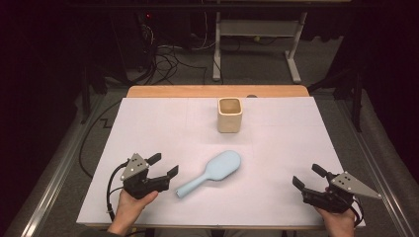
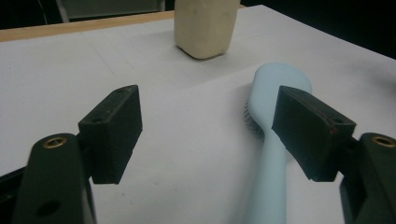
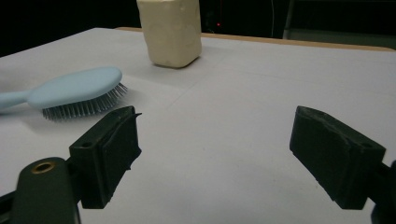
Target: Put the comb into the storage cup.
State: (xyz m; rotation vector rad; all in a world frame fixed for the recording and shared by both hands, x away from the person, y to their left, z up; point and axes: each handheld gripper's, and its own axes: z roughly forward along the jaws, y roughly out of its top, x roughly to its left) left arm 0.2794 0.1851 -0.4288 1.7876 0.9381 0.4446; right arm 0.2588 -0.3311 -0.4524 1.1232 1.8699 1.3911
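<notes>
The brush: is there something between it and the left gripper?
Nothing visible. The left gripper is open beside the brush handle, with bare white sheet between them.

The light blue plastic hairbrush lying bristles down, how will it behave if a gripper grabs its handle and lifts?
The light blue plastic hairbrush looks rigid, so it probably won't flop. Its smooth rounded handle may slip between jaws. The wider bristled head likely outweighs the handle, so it could droop.

Hairbrush [image 1: 212, 171]: smooth matt pale-blue plastic. Cup [image 1: 230, 115]: matt cream, ceramic-looking. Table [image 1: 217, 91]: wood edge under white paper sheet [image 1: 148, 128].
</notes>
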